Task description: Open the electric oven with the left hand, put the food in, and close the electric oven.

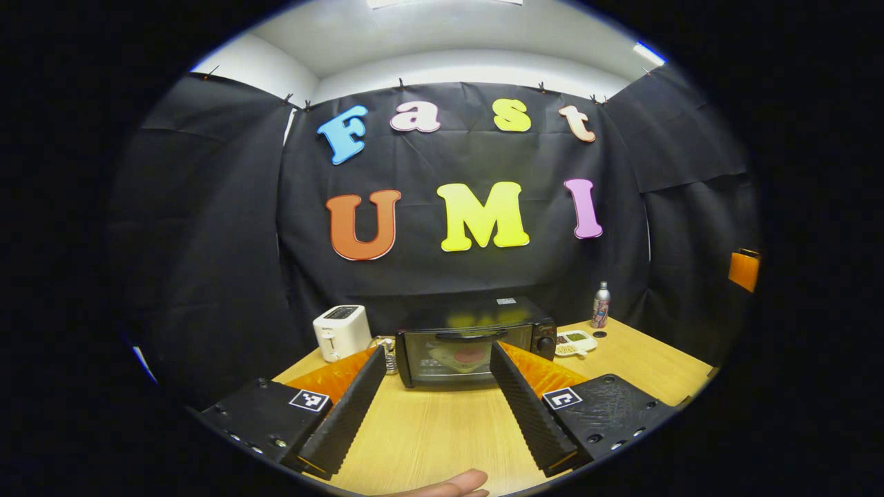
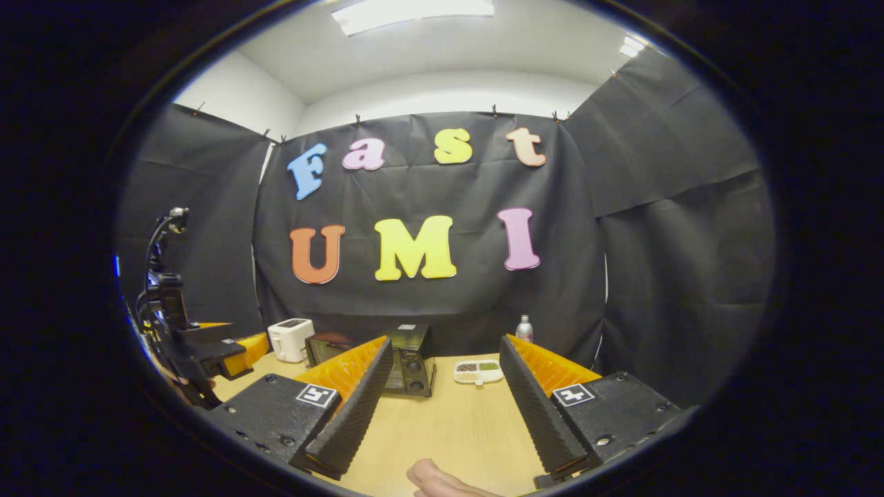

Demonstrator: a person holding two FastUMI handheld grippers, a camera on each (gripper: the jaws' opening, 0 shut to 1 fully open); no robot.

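The black electric oven stands at the back of the wooden table with its glass door shut. Through the glass I see a pale plate with red food. My left gripper is open and short of the oven, its fingers framing the door, holding nothing. In the right gripper view the oven sits left of centre, partly behind one finger. My right gripper is open and empty above the table. The left gripper is held at the far left of that view.
A white toaster stands left of the oven. To the oven's right lie a small divided dish and a bottle, with a dark cap beside it. A thumb shows at the bottom edge. Black cloth walls close the table in.
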